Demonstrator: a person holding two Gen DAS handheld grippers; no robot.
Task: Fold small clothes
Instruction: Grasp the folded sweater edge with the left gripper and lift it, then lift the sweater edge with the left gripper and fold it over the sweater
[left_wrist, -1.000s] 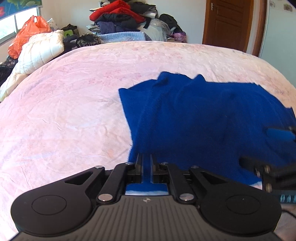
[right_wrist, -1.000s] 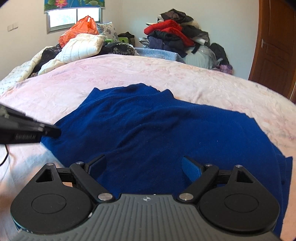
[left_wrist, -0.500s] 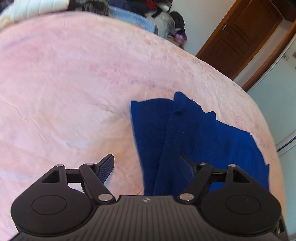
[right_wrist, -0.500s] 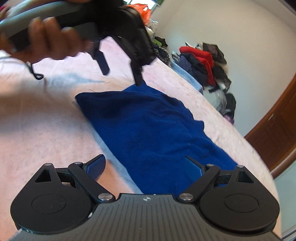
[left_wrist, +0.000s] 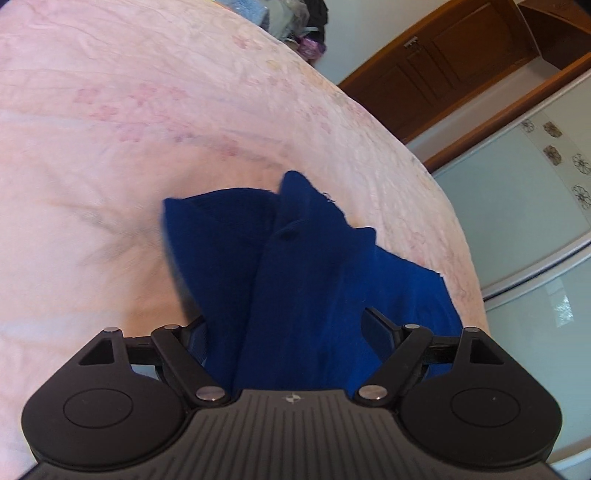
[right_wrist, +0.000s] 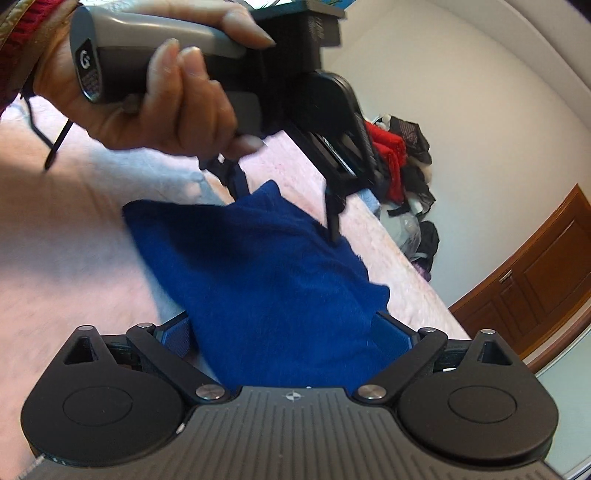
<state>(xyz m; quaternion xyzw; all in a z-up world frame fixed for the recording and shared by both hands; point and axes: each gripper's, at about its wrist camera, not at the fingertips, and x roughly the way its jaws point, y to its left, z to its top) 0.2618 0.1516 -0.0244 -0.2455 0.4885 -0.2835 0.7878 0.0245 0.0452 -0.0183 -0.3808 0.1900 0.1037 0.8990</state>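
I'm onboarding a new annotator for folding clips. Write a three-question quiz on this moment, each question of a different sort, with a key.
1. True or false: the left gripper has its jaws clamped shut on the blue garment.
2. Multiple choice: the garment lies on (A) a wooden floor, (B) a pink bedspread, (C) a chair.
3. Fill in: in the right wrist view, the person's hand holds the left gripper ____ the garment.

Key
1. False; the jaws stand open, cloth between them.
2. B
3. above; its fingers point down at the cloth's far edge. The right gripper is open too.
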